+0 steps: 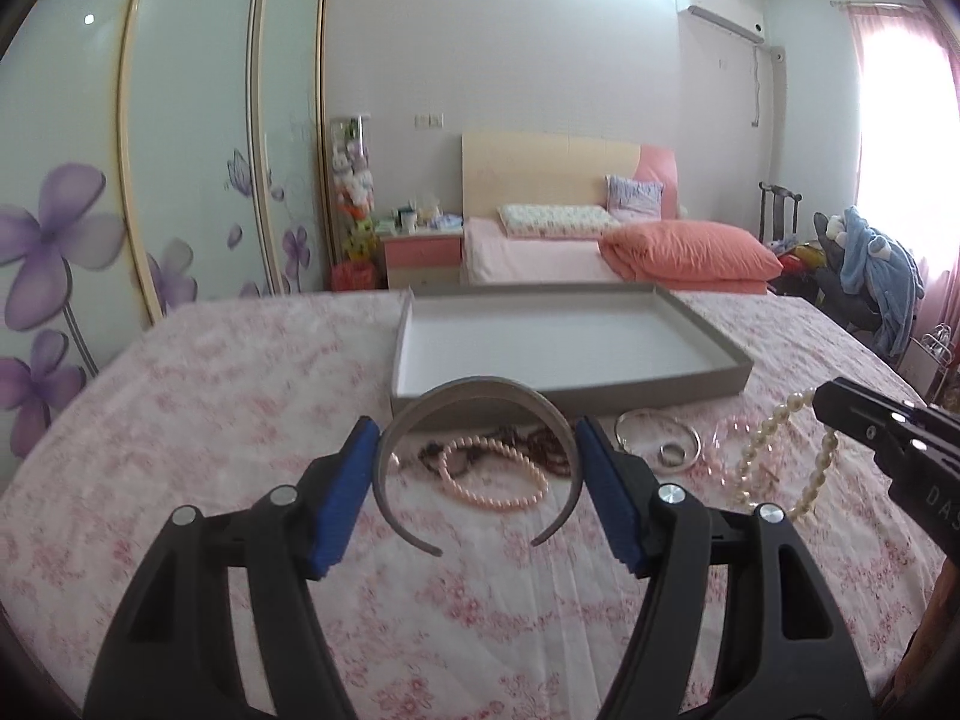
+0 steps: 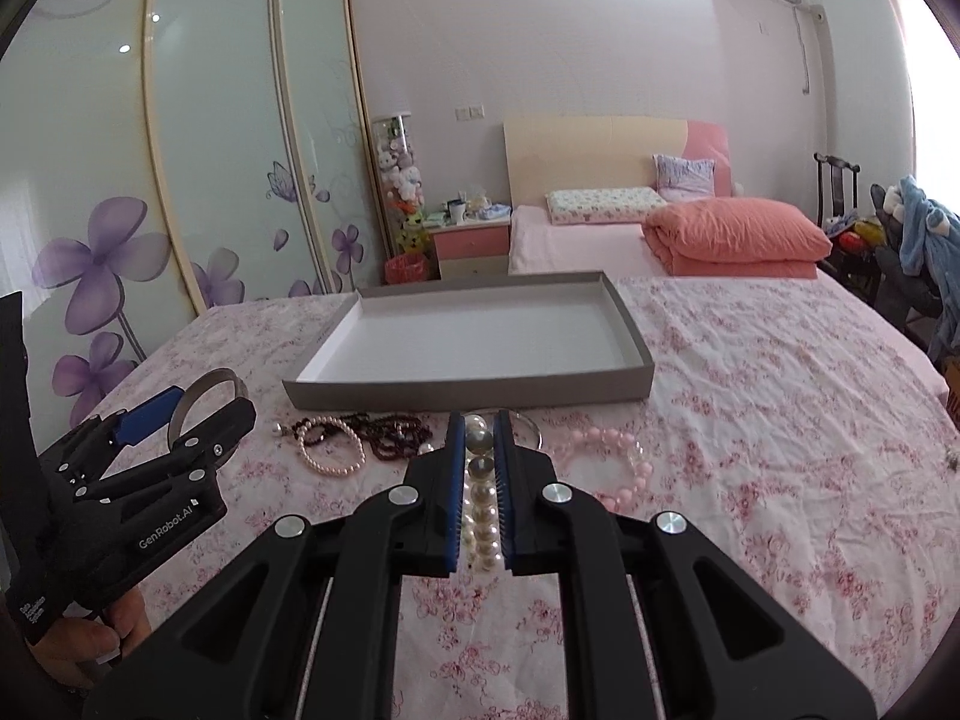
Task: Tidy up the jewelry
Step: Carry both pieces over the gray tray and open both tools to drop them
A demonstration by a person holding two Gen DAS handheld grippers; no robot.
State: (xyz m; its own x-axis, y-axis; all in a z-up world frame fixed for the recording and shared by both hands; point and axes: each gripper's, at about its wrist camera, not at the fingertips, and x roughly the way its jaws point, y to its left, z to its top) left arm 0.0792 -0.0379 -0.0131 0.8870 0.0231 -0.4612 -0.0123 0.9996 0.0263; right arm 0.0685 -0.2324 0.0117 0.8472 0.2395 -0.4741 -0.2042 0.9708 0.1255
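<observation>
Grey headband [image 1: 477,399], one, is clamped across the left gripper [image 1: 477,468]. The right gripper [image 2: 480,480] pinches one white pearl strand [image 2: 480,516]. One tray [image 2: 624,324] sits beyond three bead strands and two bangles on the bedspread [image 2: 750,420].

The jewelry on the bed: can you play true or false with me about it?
1. The left hand-held gripper holds a grey headband. True.
2. The right hand-held gripper is empty. False: it is shut on a white pearl necklace.
3. The grey tray already has jewelry in it. False: nothing lies inside it.
4. A pink pearl bracelet lies on the floral bedspread. True.
5. The dark red beads are in the tray. False: they lie on the bedspread in front of it.
</observation>
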